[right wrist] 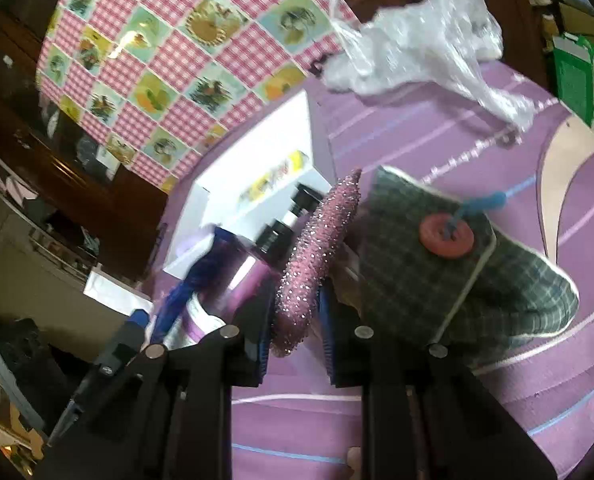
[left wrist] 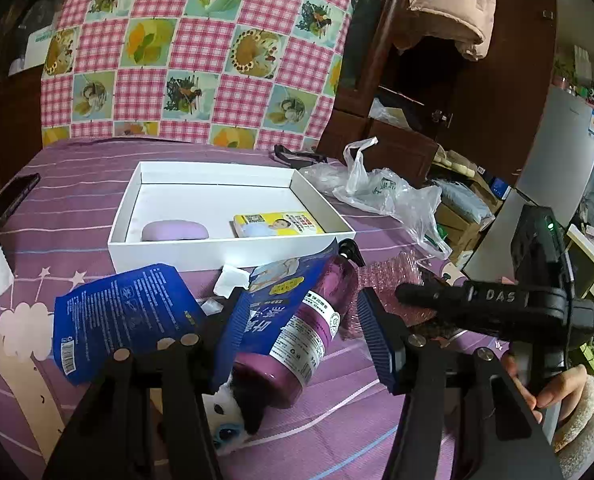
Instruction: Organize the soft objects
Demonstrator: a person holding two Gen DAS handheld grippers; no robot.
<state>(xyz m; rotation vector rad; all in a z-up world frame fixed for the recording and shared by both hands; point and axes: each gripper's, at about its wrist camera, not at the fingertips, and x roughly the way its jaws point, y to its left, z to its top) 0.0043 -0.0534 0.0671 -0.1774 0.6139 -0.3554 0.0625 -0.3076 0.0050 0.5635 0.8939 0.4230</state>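
My left gripper [left wrist: 309, 336] is open over the purple bedsheet, its blue fingers either side of a purple pump bottle [left wrist: 313, 332] that lies on its side with a blue packet [left wrist: 293, 284] over it. A second blue packet [left wrist: 125, 316] lies to the left. A black-and-white plush toy [left wrist: 233, 408] lies under the left finger. The white box [left wrist: 201, 248] behind holds a lilac soft pad [left wrist: 175, 231] and a yellow tissue pack [left wrist: 277, 224]. My right gripper [right wrist: 295, 328] has its jaws closed on a pink bubble-wrap piece [right wrist: 317, 256]; it also shows in the left wrist view [left wrist: 393, 284]. A plaid pouch with a red button [right wrist: 437, 264] lies right of it.
A crumpled clear plastic bag [left wrist: 385, 196] lies right of the box. A dark phone [left wrist: 13, 196] sits at the bed's left edge. A checked quilt [left wrist: 201, 48] stands behind the box. A wooden cabinet [left wrist: 417, 92] and a fridge [left wrist: 561, 140] stand to the right.
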